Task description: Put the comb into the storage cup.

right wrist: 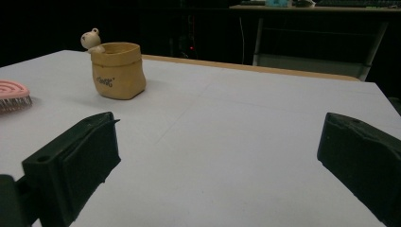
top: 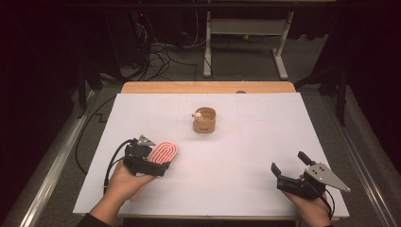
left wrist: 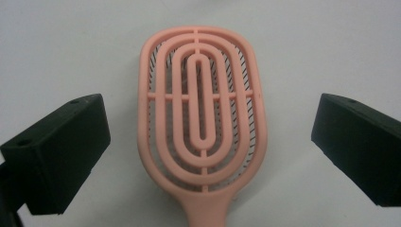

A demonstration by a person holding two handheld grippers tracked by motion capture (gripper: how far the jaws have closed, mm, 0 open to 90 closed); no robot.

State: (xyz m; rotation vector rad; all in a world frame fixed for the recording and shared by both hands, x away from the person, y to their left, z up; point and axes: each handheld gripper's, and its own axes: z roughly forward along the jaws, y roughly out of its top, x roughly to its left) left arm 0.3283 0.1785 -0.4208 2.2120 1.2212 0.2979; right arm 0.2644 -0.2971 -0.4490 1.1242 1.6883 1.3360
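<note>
A pink oval hairbrush [top: 165, 151] lies bristles down on the white table [top: 246, 142], at the left. In the left gripper view the brush [left wrist: 202, 109] sits between the two black jaws, its handle running back toward the camera. My left gripper [top: 152, 157] [left wrist: 208, 111] is open, with each jaw well clear of the brush's sides. My right gripper [top: 287, 161] [right wrist: 218, 130] is open at the front right, with nothing between its jaws. A tan bag-shaped cup [top: 204, 120] [right wrist: 118, 71] with a small bear figure [right wrist: 91, 39] on its rim stands mid-table. The brush's edge [right wrist: 13, 94] shows left of the cup.
The table's wooden back edge [top: 208, 87] lies behind the cup. Beyond it stand a white desk frame [top: 246, 28] and floor cables [top: 161, 56]. A metal rail [top: 47, 170] runs along the table's left side.
</note>
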